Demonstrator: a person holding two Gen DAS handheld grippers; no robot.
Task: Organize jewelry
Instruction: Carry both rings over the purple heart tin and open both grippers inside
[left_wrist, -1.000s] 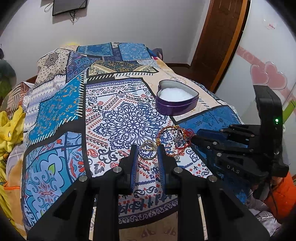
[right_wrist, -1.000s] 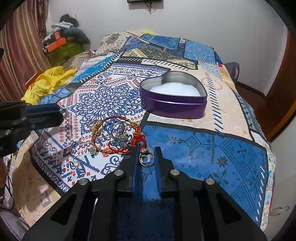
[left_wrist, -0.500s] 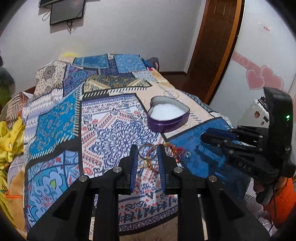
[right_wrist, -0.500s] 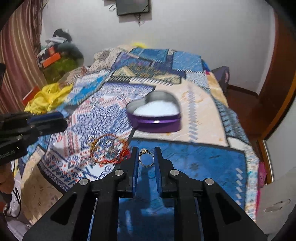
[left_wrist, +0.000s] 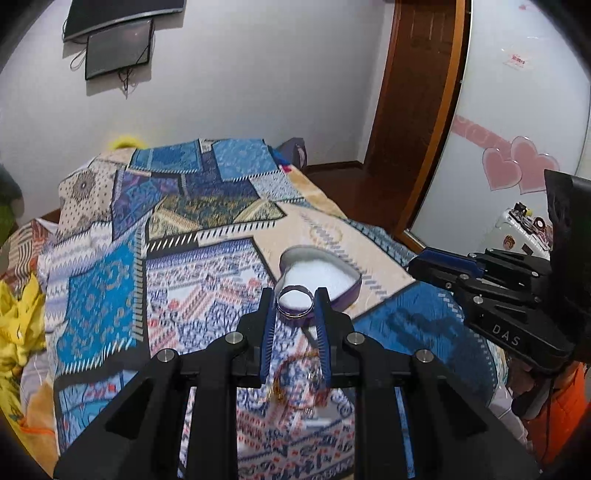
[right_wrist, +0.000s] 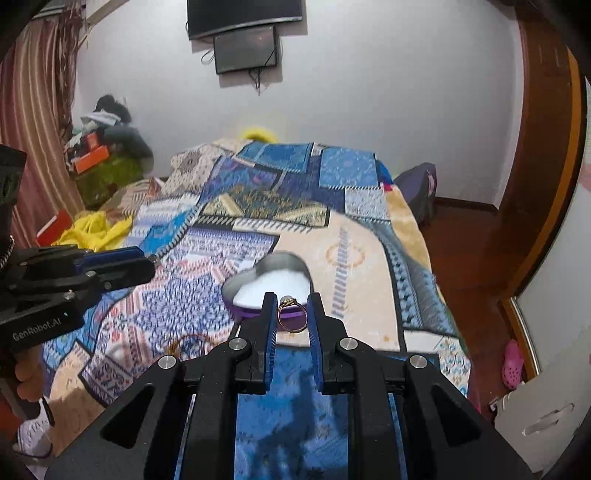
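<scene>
Left gripper (left_wrist: 294, 308) clenched on a silver bangle (left_wrist: 294, 303), right gripper (right_wrist: 291, 314) clenched on a gold ring (right_wrist: 291, 314) with a pale stone, each piece pinched across its width and carried clear of the patterned bedspread (left_wrist: 207, 295), probably for dropping into the tin. Straight ahead at 12 o'clock from both: the purple heart-shaped tin (left_wrist: 320, 275), open, lined with white padding, no jewelry visible inside. Left on the bedspread at 6 o'clock of the tin, below the left fingers: a blurred tangle of red and gold bracelets (left_wrist: 295, 384).
</scene>
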